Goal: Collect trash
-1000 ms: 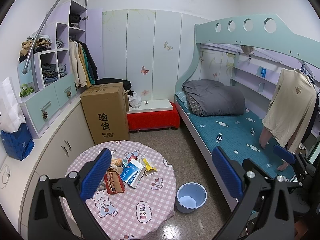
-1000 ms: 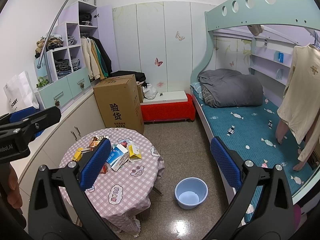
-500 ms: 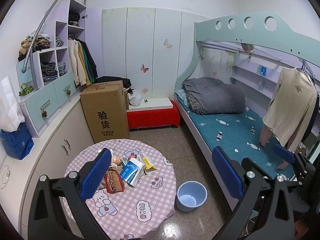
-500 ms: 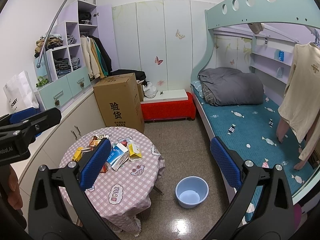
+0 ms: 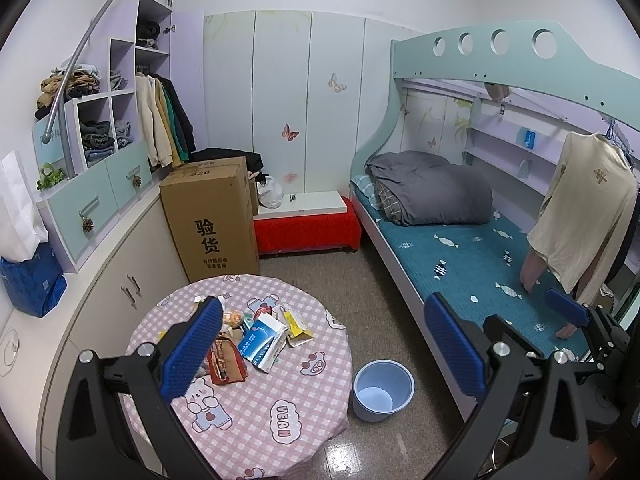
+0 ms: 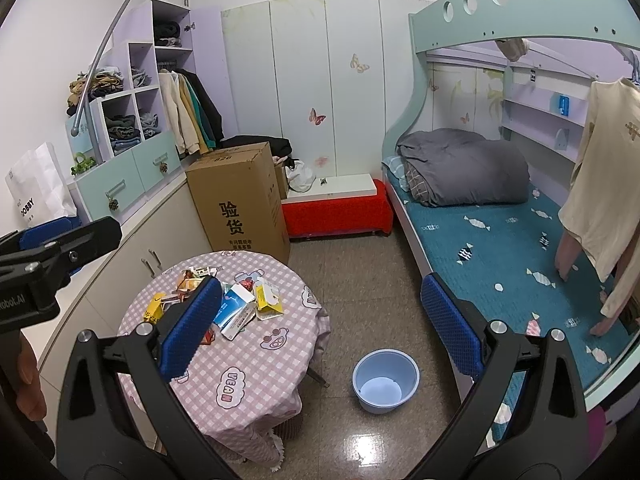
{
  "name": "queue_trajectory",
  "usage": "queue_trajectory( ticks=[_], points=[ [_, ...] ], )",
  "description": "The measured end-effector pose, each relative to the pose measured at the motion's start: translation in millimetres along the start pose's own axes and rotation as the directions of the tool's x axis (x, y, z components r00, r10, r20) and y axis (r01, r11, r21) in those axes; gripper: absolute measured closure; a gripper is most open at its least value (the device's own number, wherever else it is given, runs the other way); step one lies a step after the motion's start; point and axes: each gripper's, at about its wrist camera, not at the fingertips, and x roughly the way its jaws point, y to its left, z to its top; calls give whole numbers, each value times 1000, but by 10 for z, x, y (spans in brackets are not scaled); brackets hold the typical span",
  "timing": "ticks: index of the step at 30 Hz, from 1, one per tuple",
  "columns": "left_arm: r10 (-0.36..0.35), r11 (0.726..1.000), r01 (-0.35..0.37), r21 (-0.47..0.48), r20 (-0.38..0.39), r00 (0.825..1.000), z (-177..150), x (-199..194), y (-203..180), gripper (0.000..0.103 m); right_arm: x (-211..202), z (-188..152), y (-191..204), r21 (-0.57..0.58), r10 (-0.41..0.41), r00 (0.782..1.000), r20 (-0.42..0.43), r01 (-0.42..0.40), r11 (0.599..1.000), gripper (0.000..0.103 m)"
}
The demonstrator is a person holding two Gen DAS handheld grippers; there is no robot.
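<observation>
trash pile [image 5: 256,332] on round table [image 5: 256,420] | bucket [image 5: 383,390] on floor right of table | cardboard box [image 5: 212,216] behind table | bed [image 5: 480,272] right, seemingly bunk

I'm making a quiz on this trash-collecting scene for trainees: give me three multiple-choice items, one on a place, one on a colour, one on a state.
1. Where does the trash pile lie?
A. on the round table
B. on the bed
C. in the bucket

2. What colour is the bucket on the floor?
A. red
B. light blue
C. black

3. How is the left tool?
A. shut on a wrapper
B. open, holding nothing
C. out of view

Answers: 1 A, the wrappers sit on the pink checked cloth; 2 B, its wall is pale blue; 3 B, its blue pads stand far apart, with nothing between them.
</observation>
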Motion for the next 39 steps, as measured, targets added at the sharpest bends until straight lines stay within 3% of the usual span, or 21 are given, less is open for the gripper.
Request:
queue_trajectory(
  ticks=[31, 39],
  points=[
    [50, 998, -53, -39, -83, 995, 259, 417, -285, 4, 383, 204, -360, -4, 62, 997, -55, -63, 998, 6],
    [86, 991, -100, -91, -143, 986, 168, 602, -255, 4, 653, 168, -397, -35, 110, 985, -136, -116, 993, 6]
  ],
)
